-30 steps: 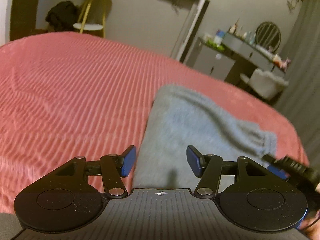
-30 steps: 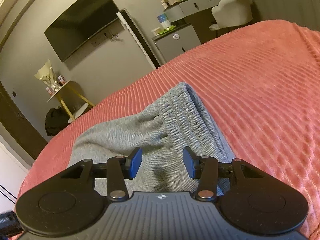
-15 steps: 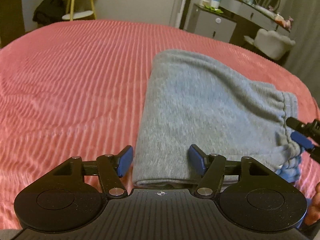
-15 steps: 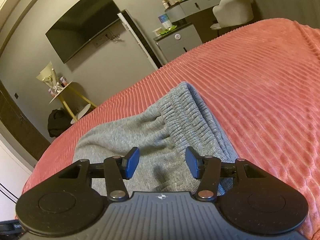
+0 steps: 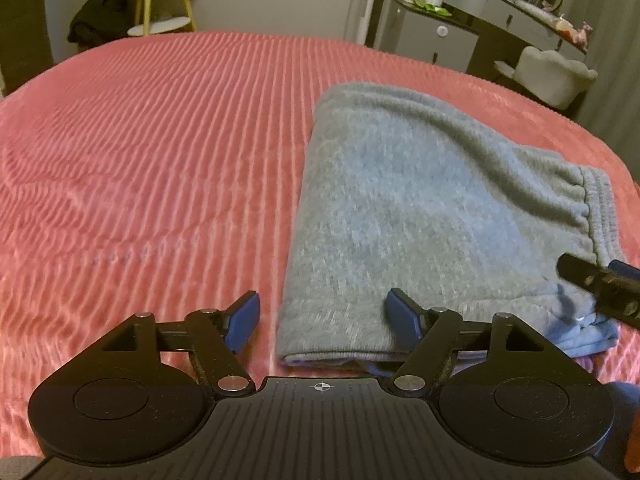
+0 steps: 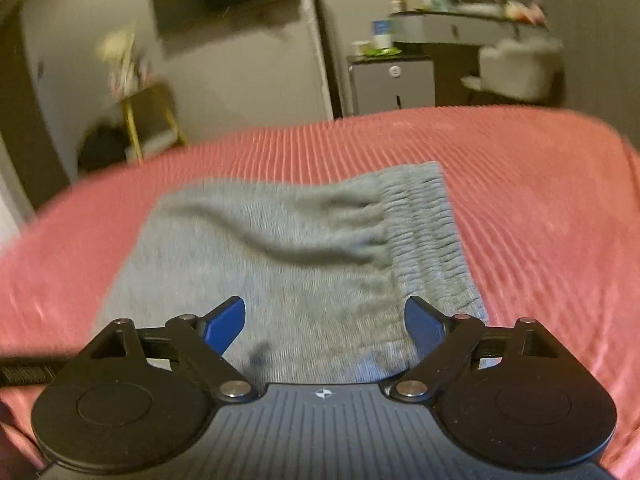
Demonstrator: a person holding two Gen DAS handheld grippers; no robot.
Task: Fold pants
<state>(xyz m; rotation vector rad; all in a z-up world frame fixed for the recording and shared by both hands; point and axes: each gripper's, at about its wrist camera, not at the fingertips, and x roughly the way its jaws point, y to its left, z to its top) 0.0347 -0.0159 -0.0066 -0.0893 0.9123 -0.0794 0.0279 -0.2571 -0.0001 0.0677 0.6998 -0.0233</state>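
Grey pants (image 5: 432, 216) lie folded into a compact rectangle on the pink ribbed bedspread (image 5: 160, 168), with the gathered waistband at the right. My left gripper (image 5: 322, 322) is open and empty, just above the near left corner of the fold. My right gripper (image 6: 324, 326) is open and empty over the near edge of the pants (image 6: 304, 264), with the waistband (image 6: 428, 232) to its right. The right gripper's tip shows at the right edge of the left wrist view (image 5: 600, 284), by the waistband corner.
The bedspread (image 6: 540, 200) spreads wide on all sides of the pants. Beyond the bed stand a yellow side table (image 5: 164, 4), a dresser with bottles and a mirror (image 5: 492, 12), a white chair (image 5: 552, 76) and a wall TV (image 6: 224, 0).
Both grippers have opened wider. The left view has tilted down over the pants. The right gripper has swung and moved quickly, so its view is blurred and now faces the pants squarely.
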